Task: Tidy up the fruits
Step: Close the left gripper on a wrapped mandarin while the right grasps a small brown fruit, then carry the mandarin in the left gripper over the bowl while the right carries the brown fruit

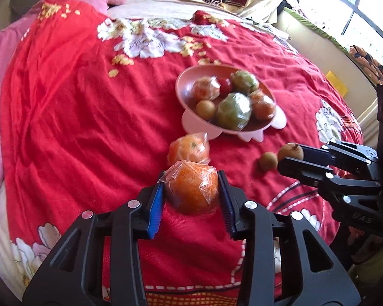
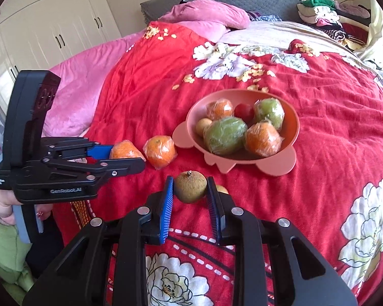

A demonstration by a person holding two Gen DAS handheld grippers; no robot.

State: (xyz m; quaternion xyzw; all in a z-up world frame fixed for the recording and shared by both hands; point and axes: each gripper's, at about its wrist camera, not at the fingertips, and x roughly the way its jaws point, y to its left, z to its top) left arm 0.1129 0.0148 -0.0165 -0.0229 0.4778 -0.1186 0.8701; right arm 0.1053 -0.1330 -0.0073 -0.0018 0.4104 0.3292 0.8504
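A: Red is most of it: a red flowered bedspread (image 2: 145,81), with a pink bowl (image 2: 293,117) sitting on it near the middle.

B: What has the left gripper (image 1: 191,191) got?

A: An orange (image 1: 192,190) wrapped in clear plastic. Both blue pads press on its sides, so the jaws are partly closed around it. From the right wrist view it looks raised just off the cloth, though I can't be sure.

B: And the right gripper (image 2: 190,191)?

A: Clamped on a small brown fruit (image 2: 190,186) with a stubby stem on top, a pad against each side. Its jaws are as narrow as that fruit allows.

B: Any loose fruit?

A: Two pieces. A second wrapped orange (image 2: 160,152) lies on the bedspread between the held orange and the bowl, just short of the bowl's foot. Another brown fruit (image 1: 268,161) lies on the cloth just beside the right gripper's tips; from the right wrist it is mostly hidden behind a finger.

B: What is in the bowl?

A: Two wrapped green fruits (image 2: 225,135), two wrapped oranges (image 2: 263,139), a small red fruit (image 2: 244,111) and a small tan fruit (image 2: 203,126). They fill it closely, touching one another.

B: Anything else?

A: Pink pillows (image 2: 206,15) at the head of the bed, white cupboards (image 2: 51,20) behind, and a hand (image 2: 2,209) with a green sleeve (image 2: 5,250) on the left gripper's handle.
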